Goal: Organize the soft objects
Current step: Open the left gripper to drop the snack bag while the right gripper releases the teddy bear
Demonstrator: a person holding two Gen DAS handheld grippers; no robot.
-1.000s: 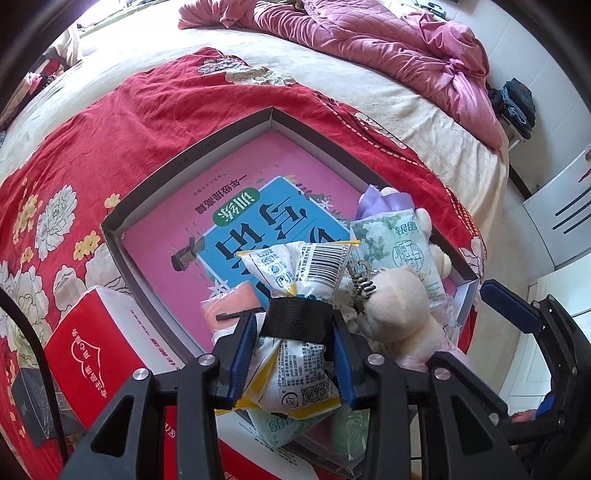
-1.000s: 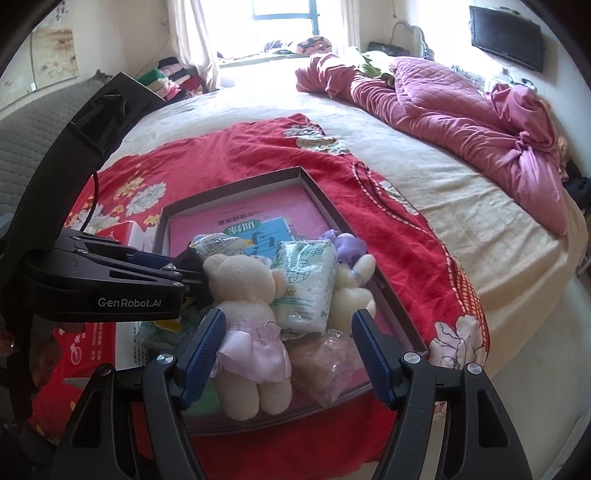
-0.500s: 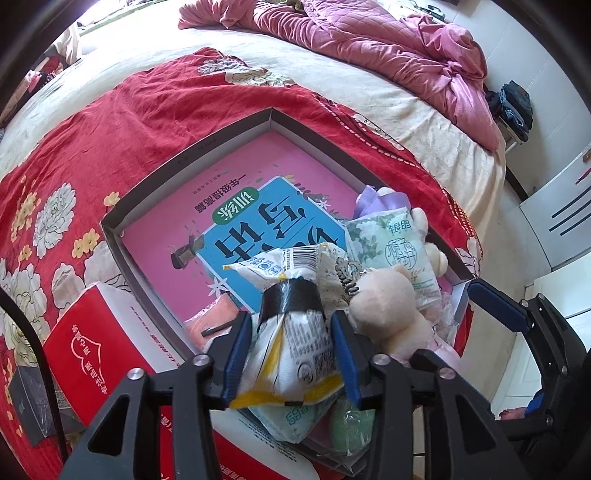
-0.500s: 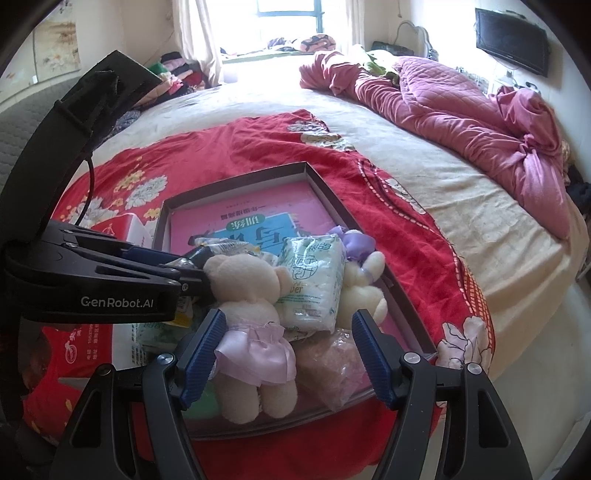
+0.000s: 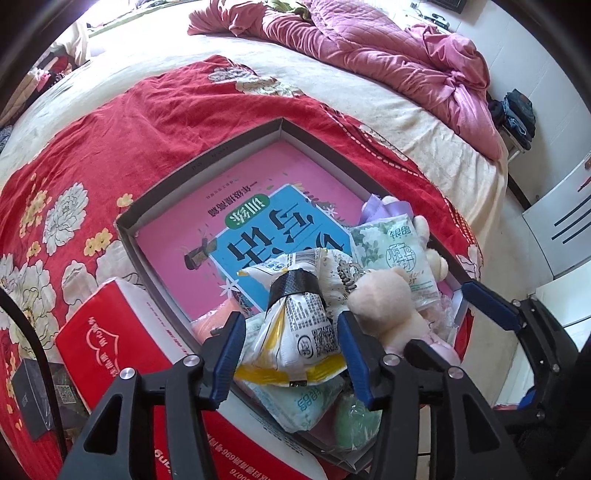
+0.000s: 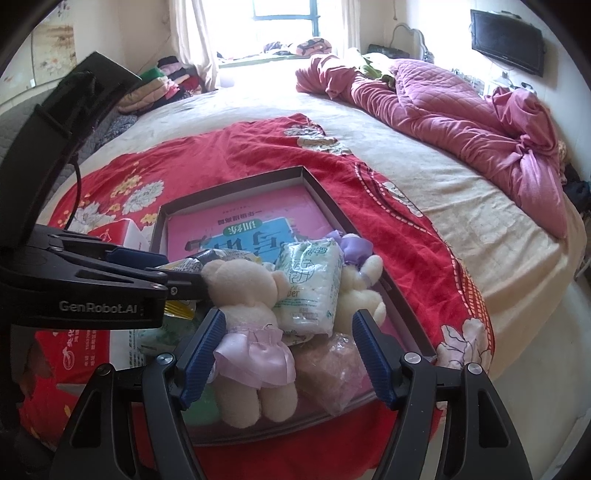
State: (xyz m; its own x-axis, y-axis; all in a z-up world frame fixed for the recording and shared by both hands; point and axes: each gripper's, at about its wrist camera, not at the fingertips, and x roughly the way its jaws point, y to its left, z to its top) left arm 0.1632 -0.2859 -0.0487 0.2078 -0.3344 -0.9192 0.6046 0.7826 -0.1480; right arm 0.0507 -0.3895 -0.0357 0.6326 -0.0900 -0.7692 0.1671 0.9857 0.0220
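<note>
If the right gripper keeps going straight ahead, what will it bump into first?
Most likely the teddy bear in the lilac skirt: it lies between the open fingers of the right gripper, in the box. The tissue pack sits just behind, though depth is unclear.

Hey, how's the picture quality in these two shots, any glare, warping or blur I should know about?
Right wrist view: the window is blown out white and washes out the far bed; strong fisheye bend, dark corners. Left wrist view: even daylight, sharp print on the snack bag, bed edge curved by the lens, top left overexposed.
</note>
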